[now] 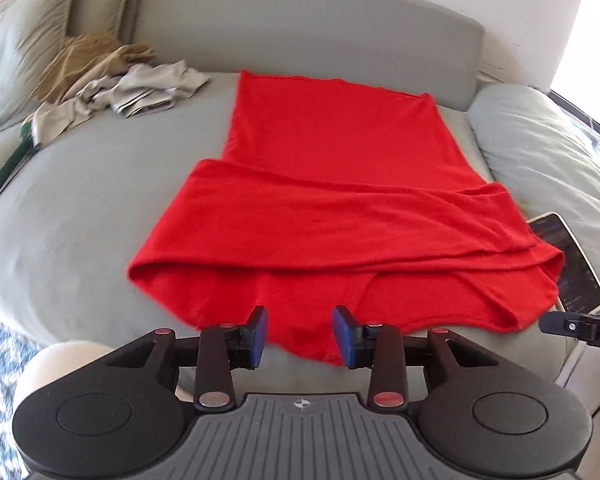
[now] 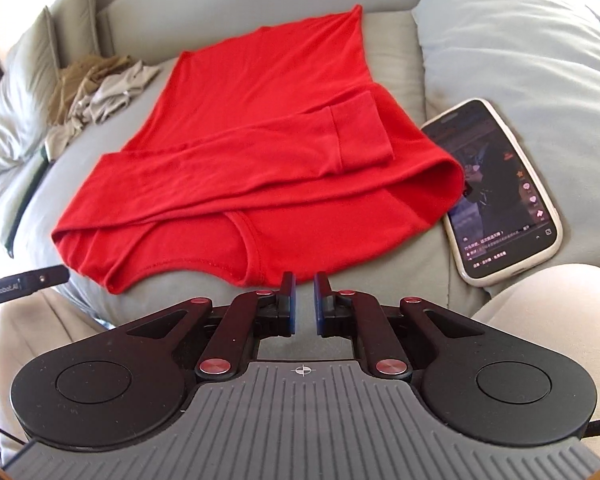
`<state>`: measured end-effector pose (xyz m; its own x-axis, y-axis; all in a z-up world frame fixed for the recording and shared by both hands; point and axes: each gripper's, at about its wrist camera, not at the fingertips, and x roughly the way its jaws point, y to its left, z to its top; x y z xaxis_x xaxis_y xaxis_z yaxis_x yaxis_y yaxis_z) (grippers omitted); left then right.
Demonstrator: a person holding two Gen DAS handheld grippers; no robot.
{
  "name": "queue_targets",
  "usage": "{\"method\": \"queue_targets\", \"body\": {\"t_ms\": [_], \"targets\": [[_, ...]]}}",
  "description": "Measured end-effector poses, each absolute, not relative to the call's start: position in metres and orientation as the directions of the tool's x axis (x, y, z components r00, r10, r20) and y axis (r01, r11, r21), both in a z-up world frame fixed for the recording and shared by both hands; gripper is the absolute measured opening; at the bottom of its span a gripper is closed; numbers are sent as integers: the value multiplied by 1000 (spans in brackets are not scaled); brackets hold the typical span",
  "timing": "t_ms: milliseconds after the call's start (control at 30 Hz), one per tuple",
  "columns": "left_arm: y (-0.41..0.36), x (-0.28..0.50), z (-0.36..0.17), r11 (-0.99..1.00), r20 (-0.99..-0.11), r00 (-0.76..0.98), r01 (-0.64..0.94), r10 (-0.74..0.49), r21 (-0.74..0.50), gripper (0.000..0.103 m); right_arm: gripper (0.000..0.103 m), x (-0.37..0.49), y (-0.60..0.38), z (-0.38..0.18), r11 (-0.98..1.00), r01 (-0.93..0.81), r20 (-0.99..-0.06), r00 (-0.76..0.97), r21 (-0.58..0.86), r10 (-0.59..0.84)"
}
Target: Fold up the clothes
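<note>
Your left tongs [image 1: 299, 334] stand partly open with a clear gap between the blue pads, and nothing is caught between them. They hang over the near hem of the red shirt [image 1: 332, 184], and the red cloth shows through the gap just beyond the tips; whether the pads touch it you cannot tell from here.

Your right tongs [image 2: 304, 300] are nearly closed, with only a narrow slit between the pads, and they hold nothing. They sit just short of the shirt's near edge [image 2: 260, 132], close to the curved neckline seam.

The shirt lies flat on the grey sofa [image 1: 80, 184], straight ahead of both tongs and stretching away from them toward the backrest. Both sleeves are folded across the body; from the right wrist view, one cuff lies on top, ahead and a little to the right of the right tongs.

A phone [image 2: 496, 192] with a lit screen lies to the right of the right tongs, just beside the shirt's right edge. A crumpled heap of beige and grey clothes [image 1: 116, 80] sits far ahead and to the left of the left tongs, well apart from the shirt.
</note>
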<state>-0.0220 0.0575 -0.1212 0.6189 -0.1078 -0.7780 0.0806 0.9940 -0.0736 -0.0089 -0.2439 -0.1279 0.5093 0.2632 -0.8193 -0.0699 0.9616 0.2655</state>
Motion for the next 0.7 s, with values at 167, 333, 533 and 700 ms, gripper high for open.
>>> {"method": "queue_targets", "body": {"t_ms": [167, 333, 533, 700], "targets": [[15, -4, -137, 982, -785, 604, 187, -134, -24, 35, 12, 6, -223, -126, 964, -149, -810, 523, 220, 266], [1, -13, -157, 973, -825, 546, 230, -145, -19, 35, 12, 11, -210, -142, 969, -177, -811, 533, 174, 243], [3, -10, -154, 972, -856, 494, 229, -155, -44, 35, 11, 8, -210, -150, 968, -174, -831, 499, 181, 245], [3, -19, -147, 954, -884, 426, 291, -191, -66, 37, 13, -1, -215, -142, 963, -164, -864, 428, 213, 264]]}}
